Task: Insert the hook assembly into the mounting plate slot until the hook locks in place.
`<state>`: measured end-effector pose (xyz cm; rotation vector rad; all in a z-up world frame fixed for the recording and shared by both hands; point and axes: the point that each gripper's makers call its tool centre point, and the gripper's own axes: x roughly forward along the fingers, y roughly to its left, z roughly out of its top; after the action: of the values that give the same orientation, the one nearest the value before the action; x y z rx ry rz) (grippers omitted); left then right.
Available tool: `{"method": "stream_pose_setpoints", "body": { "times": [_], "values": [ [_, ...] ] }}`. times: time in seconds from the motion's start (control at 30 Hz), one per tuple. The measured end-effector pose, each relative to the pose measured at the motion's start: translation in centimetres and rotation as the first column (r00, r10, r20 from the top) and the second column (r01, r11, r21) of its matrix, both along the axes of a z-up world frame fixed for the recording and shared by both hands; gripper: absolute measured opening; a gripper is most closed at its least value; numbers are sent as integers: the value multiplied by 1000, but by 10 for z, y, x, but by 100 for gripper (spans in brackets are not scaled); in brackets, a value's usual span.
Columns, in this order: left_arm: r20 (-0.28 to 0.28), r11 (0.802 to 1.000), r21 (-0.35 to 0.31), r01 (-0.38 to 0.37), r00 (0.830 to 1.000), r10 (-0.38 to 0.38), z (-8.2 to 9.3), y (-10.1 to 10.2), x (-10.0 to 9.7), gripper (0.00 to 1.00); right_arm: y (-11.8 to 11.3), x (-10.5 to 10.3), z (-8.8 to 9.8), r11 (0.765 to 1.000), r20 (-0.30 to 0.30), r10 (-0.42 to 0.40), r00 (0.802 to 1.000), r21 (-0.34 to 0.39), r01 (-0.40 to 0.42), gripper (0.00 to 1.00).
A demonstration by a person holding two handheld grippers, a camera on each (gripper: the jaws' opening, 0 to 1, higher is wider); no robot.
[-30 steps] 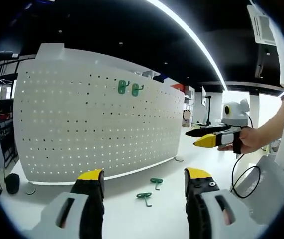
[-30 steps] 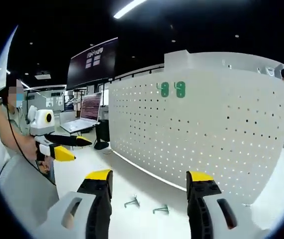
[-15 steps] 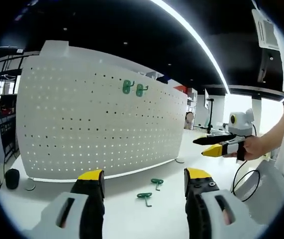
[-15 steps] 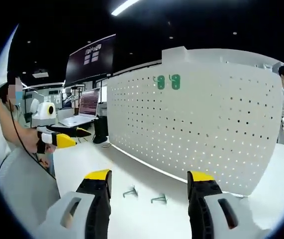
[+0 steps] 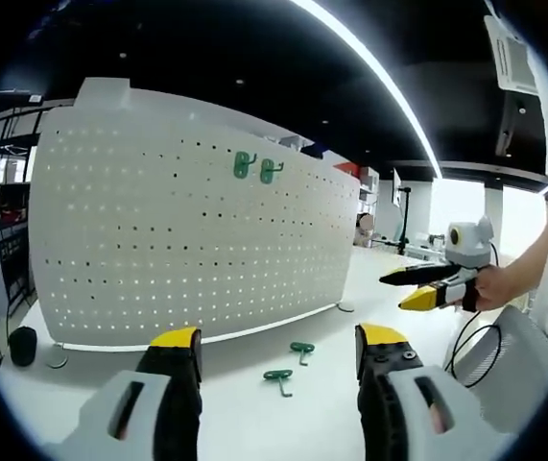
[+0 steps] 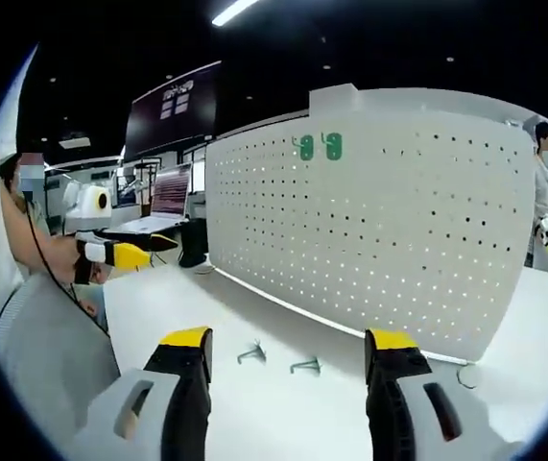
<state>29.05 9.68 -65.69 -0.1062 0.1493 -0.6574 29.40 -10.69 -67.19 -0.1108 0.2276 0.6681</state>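
White pegboard stands upright on the white table in the left gripper view, with two green hooks already hung side by side near its top edge. Two more loose hooks lie flat on the table just in front of the board, close together but apart. Left gripper: jaws spread wide, nothing between them, hovering above the table short of the loose hooks. Right gripper comes in from the right, held in a hand, yellow-tipped jaws slightly parted, nothing in them.

Versus 0.5 s ago: right gripper sits a bit lower and further right in frame; board and hooks unchanged.

Right gripper view: same pegboard, mounted hooks near the top, loose hooks on the table between the jaws' line of sight. Right gripper jaws spread, empty. Left gripper at left, held by the person; can't tell its jaw gap from here. Versus 0.5 s ago: camera has shifted slightly, loose hooks haven't moved.
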Motion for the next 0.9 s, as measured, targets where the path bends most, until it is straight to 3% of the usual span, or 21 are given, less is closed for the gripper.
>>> {"method": "stream_pose_setpoints", "body": {
  "times": [0.9],
  "values": [
    [-13,1000,29,13,1000,-12,-6,-3,-1,66,-5,-5,-13,1000,-50,-20,999,-18,19,63]
  ]
}}
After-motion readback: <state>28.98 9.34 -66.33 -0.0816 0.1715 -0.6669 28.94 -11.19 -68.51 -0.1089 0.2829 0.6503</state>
